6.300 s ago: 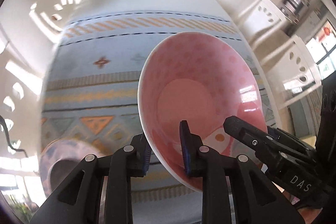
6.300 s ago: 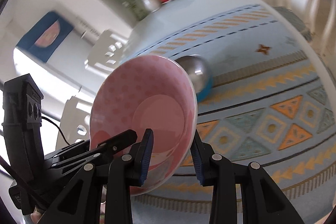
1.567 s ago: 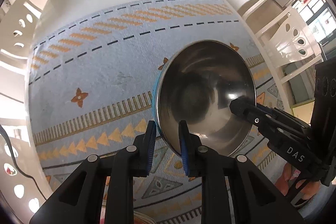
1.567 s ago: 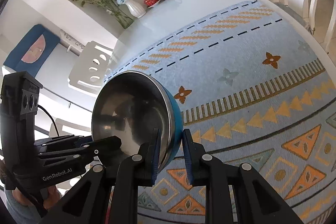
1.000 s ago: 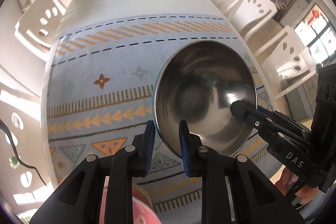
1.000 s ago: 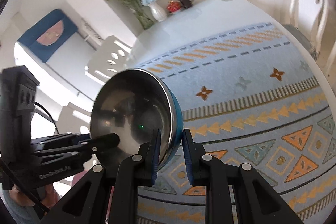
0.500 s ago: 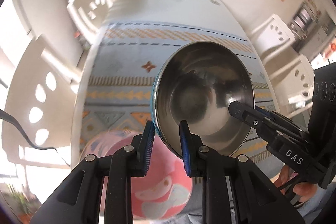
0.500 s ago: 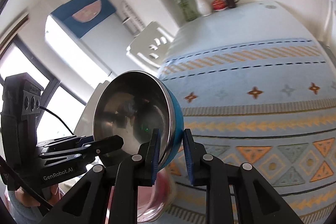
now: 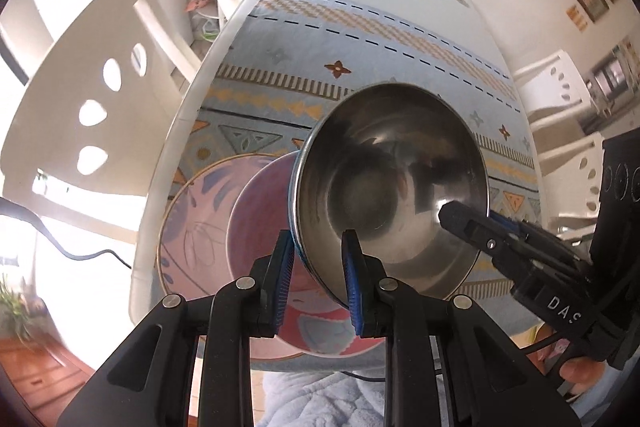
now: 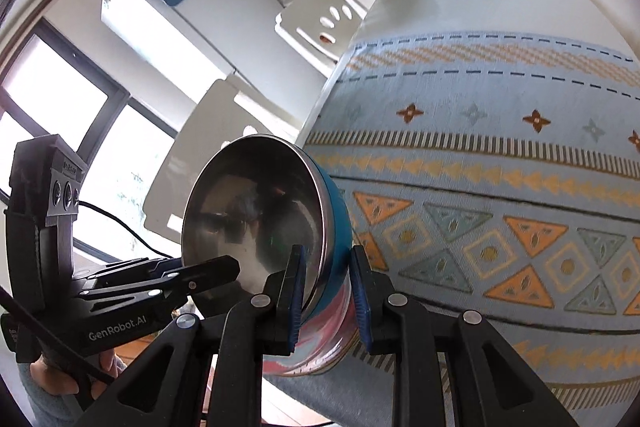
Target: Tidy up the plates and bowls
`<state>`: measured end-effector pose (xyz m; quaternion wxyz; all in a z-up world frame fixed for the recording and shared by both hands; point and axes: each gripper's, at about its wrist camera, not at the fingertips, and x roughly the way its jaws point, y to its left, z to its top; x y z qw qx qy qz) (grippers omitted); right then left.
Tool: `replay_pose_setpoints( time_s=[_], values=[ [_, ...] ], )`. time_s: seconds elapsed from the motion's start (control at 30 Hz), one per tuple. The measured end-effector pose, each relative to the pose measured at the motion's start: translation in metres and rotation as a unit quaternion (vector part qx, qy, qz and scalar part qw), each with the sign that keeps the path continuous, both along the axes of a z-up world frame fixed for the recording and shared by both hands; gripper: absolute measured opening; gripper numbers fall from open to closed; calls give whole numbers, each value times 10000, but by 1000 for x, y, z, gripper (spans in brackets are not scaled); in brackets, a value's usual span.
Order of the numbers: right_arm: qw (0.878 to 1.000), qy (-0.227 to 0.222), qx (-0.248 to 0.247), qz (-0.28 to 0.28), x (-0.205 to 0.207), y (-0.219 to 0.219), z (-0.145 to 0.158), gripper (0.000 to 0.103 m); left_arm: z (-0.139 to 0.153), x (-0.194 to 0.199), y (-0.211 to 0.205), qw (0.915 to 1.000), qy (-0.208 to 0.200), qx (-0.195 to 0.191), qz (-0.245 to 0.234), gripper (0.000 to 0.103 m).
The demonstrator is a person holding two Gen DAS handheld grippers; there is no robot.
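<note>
Left tongs [image 9: 318,269]: clamped on steel bowl [image 9: 390,187] rim
Right tongs [image 10: 326,287]: clamped on opposite rim
Beneath: pink bowl [image 9: 260,223] in floral plate [image 9: 192,211]

Glossy steel bowl [image 9: 390,183], woven tablecloth [image 9: 360,39]

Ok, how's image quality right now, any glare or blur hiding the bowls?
Left wrist: window glare washes out the lower left, paling the plate; steel bowl sharp. Right wrist: windows blown out, steel bowl mirrors the room, pink bowl beneath it smeared.
</note>
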<state>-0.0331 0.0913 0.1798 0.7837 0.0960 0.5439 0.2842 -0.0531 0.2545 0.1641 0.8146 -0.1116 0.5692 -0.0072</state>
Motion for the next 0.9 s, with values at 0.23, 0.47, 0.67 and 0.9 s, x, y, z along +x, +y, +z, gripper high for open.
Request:
replay_pose_setpoints(
  time_s=[0.23, 0.47, 0.67, 0.9],
  values=[
    [9999, 143, -54, 72, -2, 3, -6, 23, -2, -6, 3, 10000, 27, -60, 56, 20],
    [9993, 327, -72, 165, -4, 8, -12, 23, -2, -9, 7, 9998, 17, -96, 143, 20],
    [9981, 578, -29, 208, -2, 10, -20, 24, -9, -10, 11, 9996, 131, -121, 235, 20],
    [9942, 884, -127, 607, -1, 20, -31, 26, -17, -11, 30, 9978, 375, -346, 433, 30]
  ],
)
